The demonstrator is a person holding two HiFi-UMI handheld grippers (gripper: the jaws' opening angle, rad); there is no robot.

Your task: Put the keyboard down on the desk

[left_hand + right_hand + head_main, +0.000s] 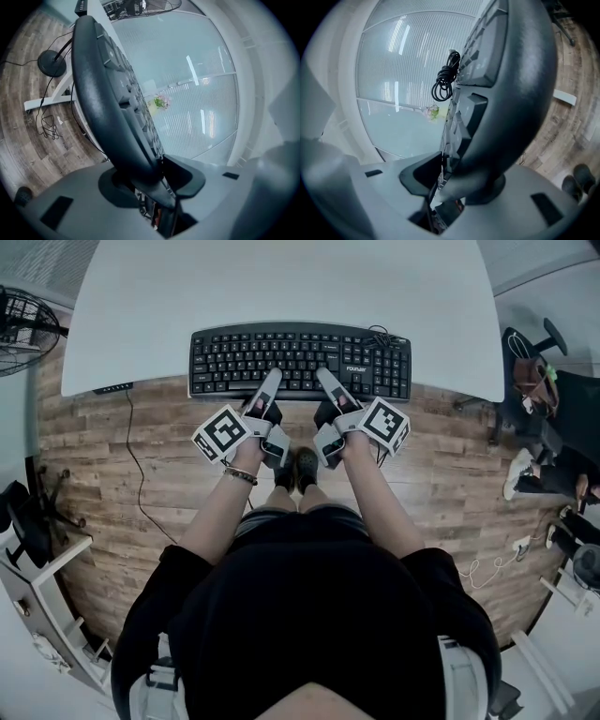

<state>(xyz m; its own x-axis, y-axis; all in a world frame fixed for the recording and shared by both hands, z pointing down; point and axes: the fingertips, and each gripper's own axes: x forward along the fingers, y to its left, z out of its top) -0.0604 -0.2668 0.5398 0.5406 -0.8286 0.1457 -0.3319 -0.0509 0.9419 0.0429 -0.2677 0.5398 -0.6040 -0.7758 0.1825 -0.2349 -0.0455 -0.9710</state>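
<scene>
White desk, wood-plank floor, fan left.

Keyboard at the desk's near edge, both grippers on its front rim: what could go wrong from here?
1. The keyboard lies along the near edge of the desk, front rim seemingly over it; it may tip to the floor on release.
2. Its rim sits between the jaws of the left gripper and right gripper; pulling back before they clear could drag it off.

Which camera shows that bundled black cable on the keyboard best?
The right gripper view: the coiled cable shows large and clear. The head view shows only a small tangle at the keyboard's far edge; the left gripper view misses it.
</scene>
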